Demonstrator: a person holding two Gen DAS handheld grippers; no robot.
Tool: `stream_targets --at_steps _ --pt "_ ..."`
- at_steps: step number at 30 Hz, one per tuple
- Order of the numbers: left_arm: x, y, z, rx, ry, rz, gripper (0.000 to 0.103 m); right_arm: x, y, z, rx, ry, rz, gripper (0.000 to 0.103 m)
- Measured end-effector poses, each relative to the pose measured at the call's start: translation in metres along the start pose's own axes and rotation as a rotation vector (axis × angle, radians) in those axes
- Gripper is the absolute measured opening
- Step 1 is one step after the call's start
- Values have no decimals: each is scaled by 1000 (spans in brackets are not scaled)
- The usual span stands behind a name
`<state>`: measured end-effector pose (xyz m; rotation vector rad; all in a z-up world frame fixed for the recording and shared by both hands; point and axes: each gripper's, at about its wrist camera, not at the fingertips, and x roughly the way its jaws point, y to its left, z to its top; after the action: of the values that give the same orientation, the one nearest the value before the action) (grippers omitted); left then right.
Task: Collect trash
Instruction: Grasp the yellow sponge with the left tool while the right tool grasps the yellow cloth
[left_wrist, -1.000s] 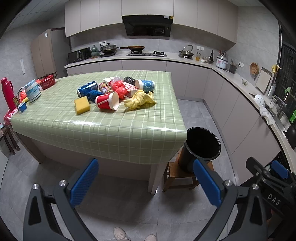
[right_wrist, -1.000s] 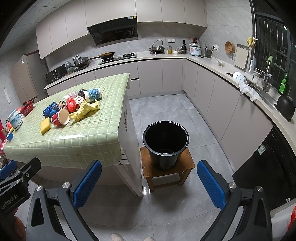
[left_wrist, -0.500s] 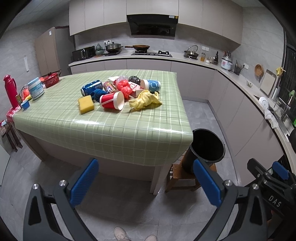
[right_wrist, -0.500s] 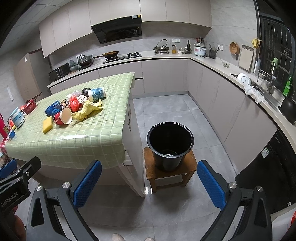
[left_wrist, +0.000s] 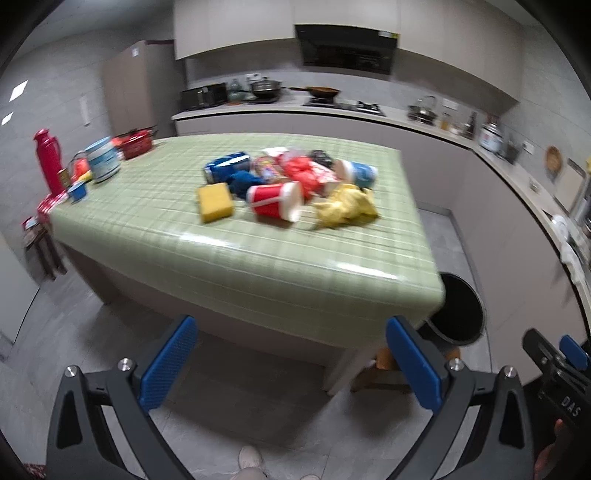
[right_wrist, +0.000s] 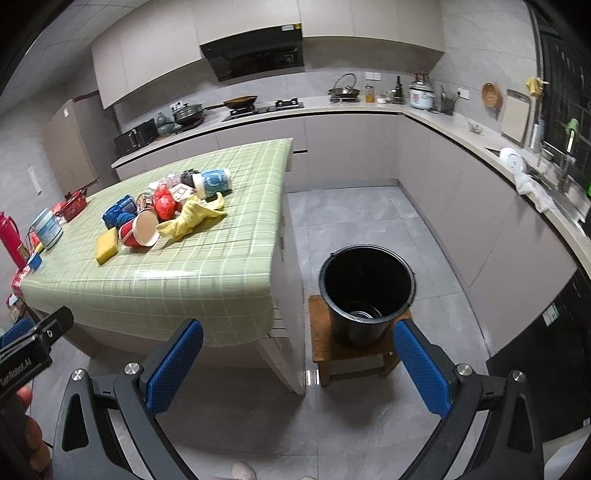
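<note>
A heap of trash lies on the green checked table: a red cup on its side, a yellow sponge, a yellow crumpled cloth, a blue can, red wrappers and a blue-and-white cup. A black bucket stands on a wooden stool right of the table. My left gripper and right gripper are both open and empty, short of the table's near edge.
A red thermos, a blue-and-white tub and a red pot stand at the table's left end. Kitchen counters run along the back and right walls. Grey tiled floor lies open between table and counter. A shoe shows at the bottom.
Both grippers have moved forward toward the table, so the table and bucket look larger. The left view has blurred from motion. Both stay open and empty.
</note>
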<state>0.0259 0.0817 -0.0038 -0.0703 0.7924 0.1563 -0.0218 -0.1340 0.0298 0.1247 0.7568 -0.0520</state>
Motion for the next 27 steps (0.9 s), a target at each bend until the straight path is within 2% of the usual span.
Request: stream_targets --at_steps 6,12,21,27 --pt "36 42 24 -55 6 69 103 30 36 19 -28 2 28 103" --pt "89 86 64 -76 16 105 103 77 81 46 -11 24 36 103" --pt "180 136 125 -78 72 116 103 163 155 95 37 75 31 103" --pt "233 144 147 -56 132 83 103 217 184 122 70 80 -18 103"
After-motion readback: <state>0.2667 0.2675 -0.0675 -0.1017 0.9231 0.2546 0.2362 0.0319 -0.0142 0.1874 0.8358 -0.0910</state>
